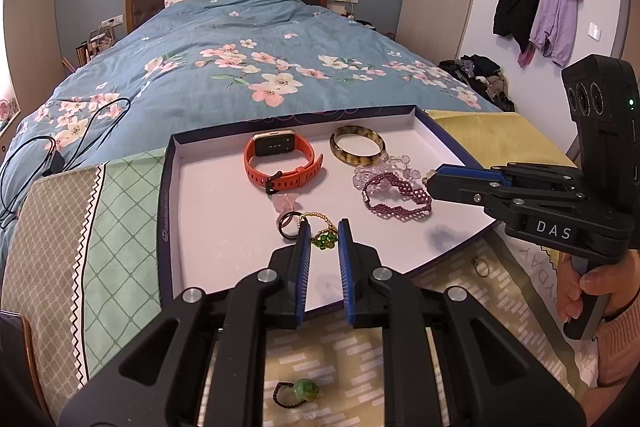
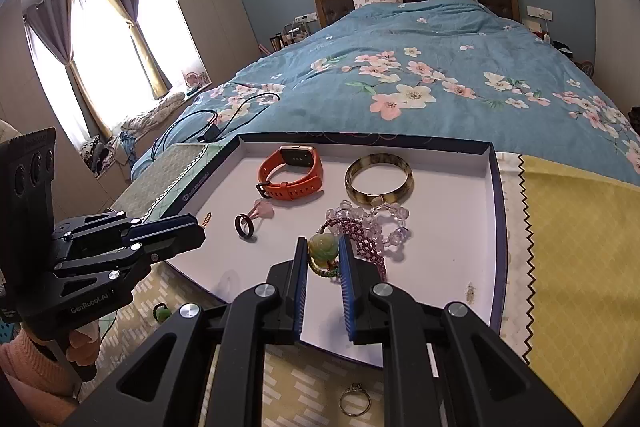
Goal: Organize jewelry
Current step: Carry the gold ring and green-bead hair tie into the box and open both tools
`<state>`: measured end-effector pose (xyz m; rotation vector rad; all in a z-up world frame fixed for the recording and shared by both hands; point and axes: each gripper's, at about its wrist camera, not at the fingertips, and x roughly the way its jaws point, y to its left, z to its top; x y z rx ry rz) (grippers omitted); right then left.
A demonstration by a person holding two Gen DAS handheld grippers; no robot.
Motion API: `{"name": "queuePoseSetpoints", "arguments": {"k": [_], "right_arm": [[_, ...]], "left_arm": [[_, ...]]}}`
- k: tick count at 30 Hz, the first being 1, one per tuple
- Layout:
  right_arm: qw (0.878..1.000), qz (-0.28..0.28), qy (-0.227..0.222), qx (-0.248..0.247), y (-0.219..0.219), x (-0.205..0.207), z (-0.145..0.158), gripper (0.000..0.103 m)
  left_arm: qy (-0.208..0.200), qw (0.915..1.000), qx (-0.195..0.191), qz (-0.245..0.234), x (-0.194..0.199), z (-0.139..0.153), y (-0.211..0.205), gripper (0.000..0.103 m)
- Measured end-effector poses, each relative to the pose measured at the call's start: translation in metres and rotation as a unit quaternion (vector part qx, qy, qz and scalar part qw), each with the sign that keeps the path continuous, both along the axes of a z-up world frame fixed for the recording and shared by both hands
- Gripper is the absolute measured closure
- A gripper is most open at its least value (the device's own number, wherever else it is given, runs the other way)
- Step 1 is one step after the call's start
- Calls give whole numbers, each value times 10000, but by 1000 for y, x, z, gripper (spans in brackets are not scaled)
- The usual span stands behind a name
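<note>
Left gripper (image 1: 323,227) has its jaws pulled in tight on a little green beaded piece on a gold chain (image 1: 323,238), held just over the near part of the white box lid (image 1: 224,227). Right gripper (image 2: 324,247) is doing the same with a pale green carved pendant (image 2: 322,247) on a beaded cord, pinched between its blue pads above the purple woven bracelet (image 2: 360,237).

Already sitting in the lid: an orange smartwatch (image 1: 280,159) toward the back, a tortoiseshell bangle (image 1: 357,145) to its right, a clear lilac bead bracelet (image 1: 380,165) touching the purple one, a dark ring (image 1: 289,223) and a small pink charm (image 1: 286,202) close together near the middle.

Outside the lid, on the patterned cloth (image 1: 340,359): a green stone ring with a dark band (image 1: 298,391) near the left gripper's base, and a silver ring (image 2: 354,399) below the right one.

The lid rests at the foot of a bed with a blue floral duvet (image 1: 240,47); a black cable (image 1: 80,131) lies on it.
</note>
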<state>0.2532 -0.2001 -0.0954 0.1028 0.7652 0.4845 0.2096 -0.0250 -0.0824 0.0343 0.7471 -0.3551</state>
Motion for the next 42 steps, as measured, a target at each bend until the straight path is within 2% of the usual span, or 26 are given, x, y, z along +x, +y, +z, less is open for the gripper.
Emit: {"name": "queuePoseSetpoints", "arguments": {"k": [42], "right_arm": [[9989,-96,342,-310,7,20,-23,89]], "left_arm": [[424,9987,132,239,31,-34,-8,89]]}}
